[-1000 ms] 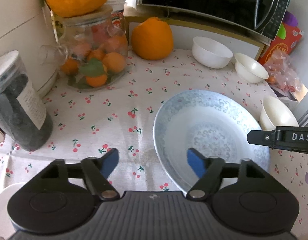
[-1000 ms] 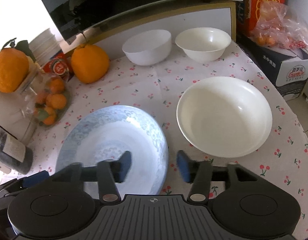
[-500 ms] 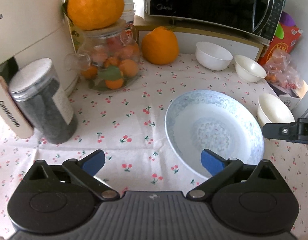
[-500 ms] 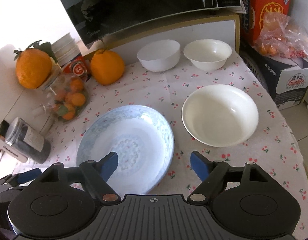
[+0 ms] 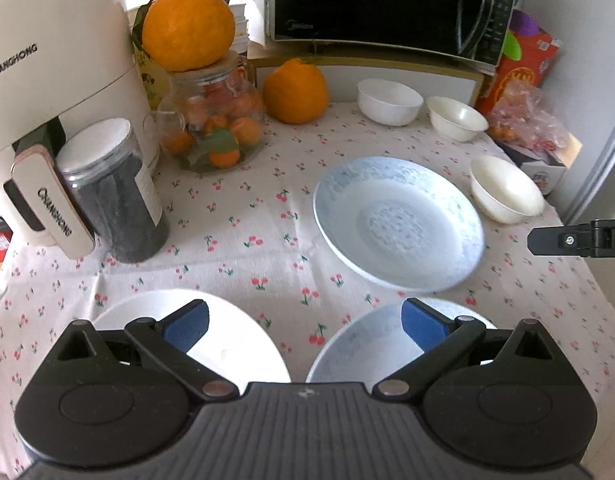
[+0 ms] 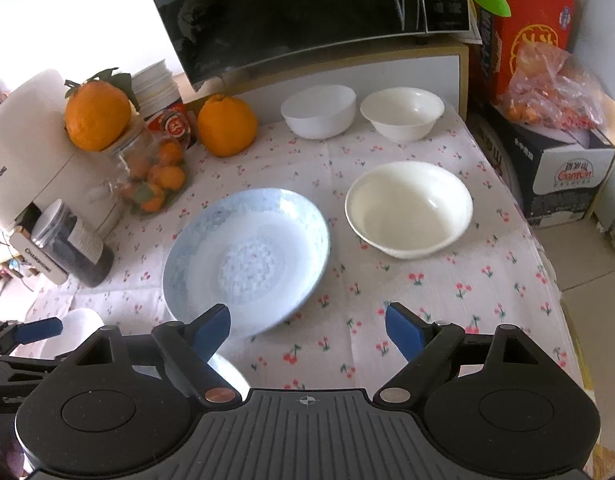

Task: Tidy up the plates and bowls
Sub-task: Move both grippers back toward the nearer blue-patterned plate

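- The plain white round plate (image 5: 211,344) lies at the near-left table edge, right under the left gripper (image 5: 303,324), whose blue pads are spread wide and hold nothing.
- A second blue-patterned dish (image 5: 367,344) sits just beside it, beneath the same gripper's right pad.
- The large blue-patterned round plate (image 6: 247,256) rests mid-table, ahead and left of the right gripper (image 6: 307,326), equally spread and empty.
- The wide cream bowl (image 6: 409,208) stands ahead-right, nearer the right gripper.
- Two small white bowls (image 6: 319,110) wait at the back, well apart from both.

Both wrist views high, angled down, sharing blue plate (image 5: 399,224) (image 6: 247,260)
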Demonstrator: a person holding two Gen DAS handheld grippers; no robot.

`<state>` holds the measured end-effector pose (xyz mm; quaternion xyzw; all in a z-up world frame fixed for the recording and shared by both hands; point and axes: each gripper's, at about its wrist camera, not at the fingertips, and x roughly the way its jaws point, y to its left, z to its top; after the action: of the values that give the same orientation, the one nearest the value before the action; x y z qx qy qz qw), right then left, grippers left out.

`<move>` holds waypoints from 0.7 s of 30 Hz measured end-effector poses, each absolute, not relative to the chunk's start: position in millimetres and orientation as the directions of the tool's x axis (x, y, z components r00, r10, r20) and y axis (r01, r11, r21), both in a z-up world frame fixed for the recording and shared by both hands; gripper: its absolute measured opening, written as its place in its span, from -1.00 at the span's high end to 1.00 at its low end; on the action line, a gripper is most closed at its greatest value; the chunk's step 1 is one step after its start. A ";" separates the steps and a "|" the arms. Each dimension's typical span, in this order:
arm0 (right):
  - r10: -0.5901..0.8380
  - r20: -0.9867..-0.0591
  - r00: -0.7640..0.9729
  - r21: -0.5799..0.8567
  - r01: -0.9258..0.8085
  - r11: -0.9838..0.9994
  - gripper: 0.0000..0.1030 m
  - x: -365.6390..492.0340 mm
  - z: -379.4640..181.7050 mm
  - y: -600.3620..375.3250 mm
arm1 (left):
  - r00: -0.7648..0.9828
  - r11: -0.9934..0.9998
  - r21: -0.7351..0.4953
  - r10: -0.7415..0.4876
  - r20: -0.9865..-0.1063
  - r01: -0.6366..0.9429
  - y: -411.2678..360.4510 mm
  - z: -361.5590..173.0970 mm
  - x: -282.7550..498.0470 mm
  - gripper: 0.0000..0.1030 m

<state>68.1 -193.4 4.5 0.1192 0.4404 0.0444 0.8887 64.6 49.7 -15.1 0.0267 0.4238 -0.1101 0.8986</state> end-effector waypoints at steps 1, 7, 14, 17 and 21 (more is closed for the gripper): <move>0.185 -0.773 0.607 0.253 0.028 0.967 -0.68 65.0 3.7 -195.2 | 0.613 0.973 -0.055 -0.183 -0.768 0.222 50.9 -14.9 61.9 -0.99; 0.180 -0.780 0.600 0.253 0.038 0.967 -0.69 53.5 -1.4 -203.0 | 0.590 0.965 -0.080 -0.217 -0.777 0.250 54.9 -16.9 47.5 -0.99; 0.173 -0.797 0.579 0.225 0.019 0.974 -0.69 45.5 -8.7 -201.8 | 0.553 0.949 -0.102 -0.259 -0.792 0.298 55.1 -22.9 30.1 -0.99; 0.172 -0.803 0.571 0.217 0.011 0.976 -0.69 42.1 -12.4 -201.5 | 0.530 0.944 -0.124 -0.278 -0.801 0.307 56.7 -26.0 26.0 -0.99; 0.178 -0.815 0.552 0.214 0.002 0.977 -0.69 40.2 -17.9 -200.1 | 0.495 0.937 -0.161 -0.304 -0.814 0.312 57.7 -29.7 21.3 -0.99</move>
<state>40.2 -200.1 -17.9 0.0954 0.4705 0.0502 0.8758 21.3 57.7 -29.7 0.0039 0.4701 -0.1781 0.8645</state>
